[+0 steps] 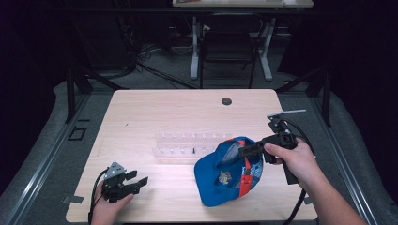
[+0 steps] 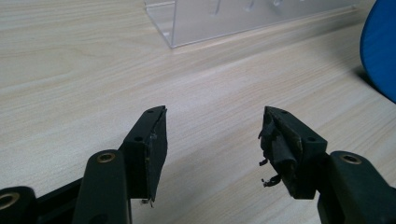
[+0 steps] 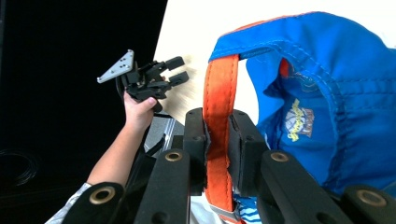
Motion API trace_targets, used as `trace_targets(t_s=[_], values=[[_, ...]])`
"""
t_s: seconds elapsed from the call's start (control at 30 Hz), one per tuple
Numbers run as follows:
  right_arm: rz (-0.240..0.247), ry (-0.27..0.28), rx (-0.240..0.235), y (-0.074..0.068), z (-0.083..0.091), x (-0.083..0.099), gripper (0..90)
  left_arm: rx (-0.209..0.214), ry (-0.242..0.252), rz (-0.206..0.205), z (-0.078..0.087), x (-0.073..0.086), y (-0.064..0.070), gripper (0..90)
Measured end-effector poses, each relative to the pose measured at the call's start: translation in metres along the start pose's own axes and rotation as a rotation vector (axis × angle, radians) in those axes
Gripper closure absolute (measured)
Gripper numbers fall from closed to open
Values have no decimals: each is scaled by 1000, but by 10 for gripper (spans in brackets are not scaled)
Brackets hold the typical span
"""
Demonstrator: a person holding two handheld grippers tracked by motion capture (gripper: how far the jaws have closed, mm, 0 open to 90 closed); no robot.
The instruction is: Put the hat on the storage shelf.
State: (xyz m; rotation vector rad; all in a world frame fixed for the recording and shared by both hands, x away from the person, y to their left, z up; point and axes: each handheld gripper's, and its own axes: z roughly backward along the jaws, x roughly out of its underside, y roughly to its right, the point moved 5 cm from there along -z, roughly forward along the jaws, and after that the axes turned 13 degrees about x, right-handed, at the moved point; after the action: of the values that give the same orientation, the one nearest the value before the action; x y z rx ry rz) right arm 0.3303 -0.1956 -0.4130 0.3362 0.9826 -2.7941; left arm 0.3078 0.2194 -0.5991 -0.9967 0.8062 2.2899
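The right gripper (image 3: 217, 140) is squeezed tight on the orange strap (image 3: 219, 116) of the blue cap (image 1: 230, 171), and the cap sits toward the near right corner of the desk (image 1: 155, 108), partly lifted by that strap. The left gripper (image 1: 138, 182) is wide open with nothing in it, low over the near left corner of the desk. A clear plastic rack (image 1: 187, 146) lies in the middle of the desk, just beside the far side of the cap.

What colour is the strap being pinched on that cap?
Orange strap on a blue cap, clearest in the right gripper view.
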Motion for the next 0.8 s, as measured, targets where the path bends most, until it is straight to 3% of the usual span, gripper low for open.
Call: trace_targets(t_s=[0.33, 0.47, 0.63, 0.8], values=[[32, 18, -39, -20, 7, -6, 787, 2, 5, 1, 0, 0, -1, 413], [44, 22, -32, -26, 11, -8, 787, 1, -2, -2, 0, 0, 0, 415], [46, 35, -22, -30, 17, -11, 786, 6, -16, -7, -3, 1, 2, 421], [34, 61, -53, -30, 21, -15, 787, 7, -9, -15, -6, -1, 3, 422]])
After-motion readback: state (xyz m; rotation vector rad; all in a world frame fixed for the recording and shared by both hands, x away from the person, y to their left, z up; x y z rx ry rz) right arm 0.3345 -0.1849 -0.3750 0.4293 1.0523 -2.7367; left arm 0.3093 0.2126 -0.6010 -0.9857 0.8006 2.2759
